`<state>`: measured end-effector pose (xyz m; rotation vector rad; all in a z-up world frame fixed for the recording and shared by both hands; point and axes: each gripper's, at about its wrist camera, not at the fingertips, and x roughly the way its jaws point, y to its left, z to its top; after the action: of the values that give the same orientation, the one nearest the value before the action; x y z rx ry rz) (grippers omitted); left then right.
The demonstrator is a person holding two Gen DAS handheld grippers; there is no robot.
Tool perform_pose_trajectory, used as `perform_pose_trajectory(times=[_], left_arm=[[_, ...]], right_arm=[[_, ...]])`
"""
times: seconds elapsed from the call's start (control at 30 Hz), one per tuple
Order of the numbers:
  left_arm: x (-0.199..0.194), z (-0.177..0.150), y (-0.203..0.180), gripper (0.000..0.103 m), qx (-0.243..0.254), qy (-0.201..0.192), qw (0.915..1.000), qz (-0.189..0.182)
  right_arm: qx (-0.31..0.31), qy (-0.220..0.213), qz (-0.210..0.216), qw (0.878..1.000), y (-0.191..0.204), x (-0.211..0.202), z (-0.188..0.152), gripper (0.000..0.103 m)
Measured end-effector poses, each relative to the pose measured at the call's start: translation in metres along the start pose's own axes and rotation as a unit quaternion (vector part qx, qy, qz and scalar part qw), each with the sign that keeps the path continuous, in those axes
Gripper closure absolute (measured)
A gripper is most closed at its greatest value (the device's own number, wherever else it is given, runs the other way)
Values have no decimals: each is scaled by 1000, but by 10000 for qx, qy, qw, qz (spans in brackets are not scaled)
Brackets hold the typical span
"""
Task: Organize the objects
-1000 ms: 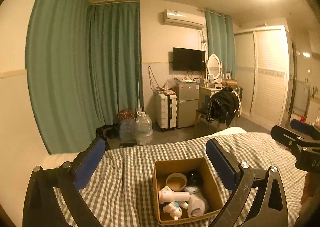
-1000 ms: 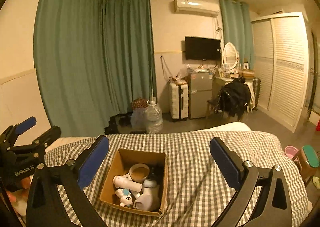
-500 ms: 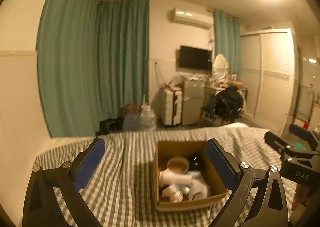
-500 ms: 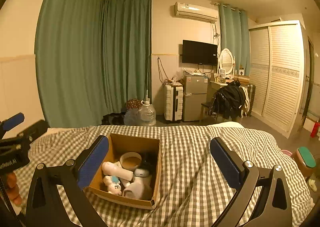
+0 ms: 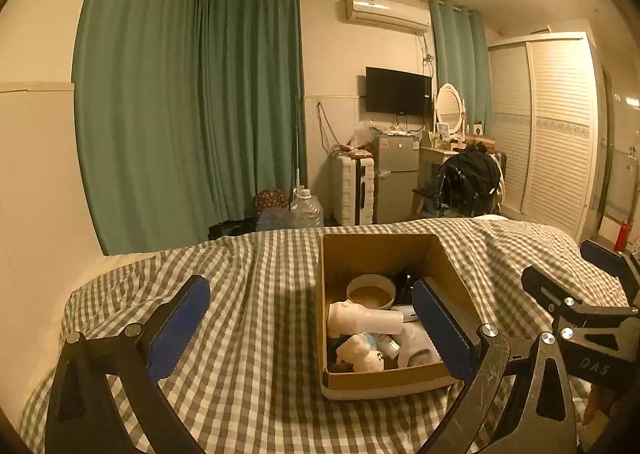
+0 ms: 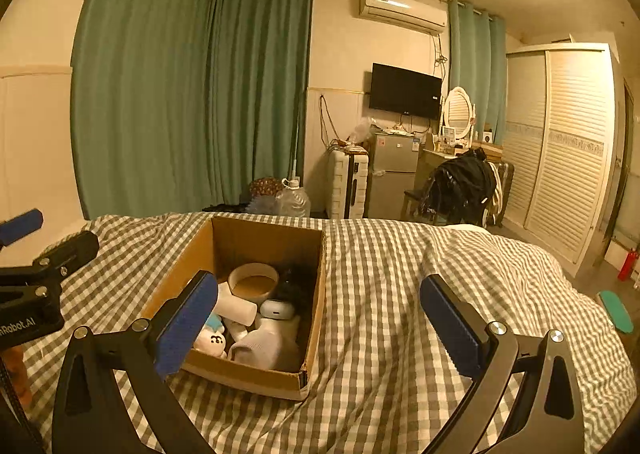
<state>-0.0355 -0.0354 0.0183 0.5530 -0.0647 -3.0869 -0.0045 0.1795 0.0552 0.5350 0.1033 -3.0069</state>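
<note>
Two black handheld grippers with blue pads

The left gripper [image 5: 306, 328] and right gripper [image 6: 320, 324] share black triangular-cutout frames, silver screws and ribbed blue pads on their fingers [image 5: 180, 328]; white lettering marks each body's side.

this is a bedroom in a home. a bed [image 6: 400, 294] with a grey-and-white checked cover fills the foreground. green curtains [image 6: 192, 94] hang from ceiling to floor along the back wall, and an air conditioner [image 6: 402, 10] sits high on the wall above a flat television [image 6: 405, 91]. below the television stand a small fridge [image 6: 390, 174] and a white suitcase [image 6: 347, 184]. a dressing table with an oval mirror [image 6: 458, 108] is beside them, with a chair [image 6: 460, 184] draped in dark clothes in front. a wardrobe [image 6: 560, 142] with slatted sliding doors lines the right wall. big water bottles [image 6: 294, 198] stand on the floor by the curtains.
</note>
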Motion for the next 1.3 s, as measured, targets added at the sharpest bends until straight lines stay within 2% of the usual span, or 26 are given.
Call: perform_pose_trajectory(times=[0.2,1.3], left_arm=[[4,-3,-3,0,128,52,9999,77],[10,-7,-2,0,128,288,9995,72]], right_arm=[[-2,51,-75,10000,-2,1,-2,1],[91,203,-71,9997,0,3,-6,1]])
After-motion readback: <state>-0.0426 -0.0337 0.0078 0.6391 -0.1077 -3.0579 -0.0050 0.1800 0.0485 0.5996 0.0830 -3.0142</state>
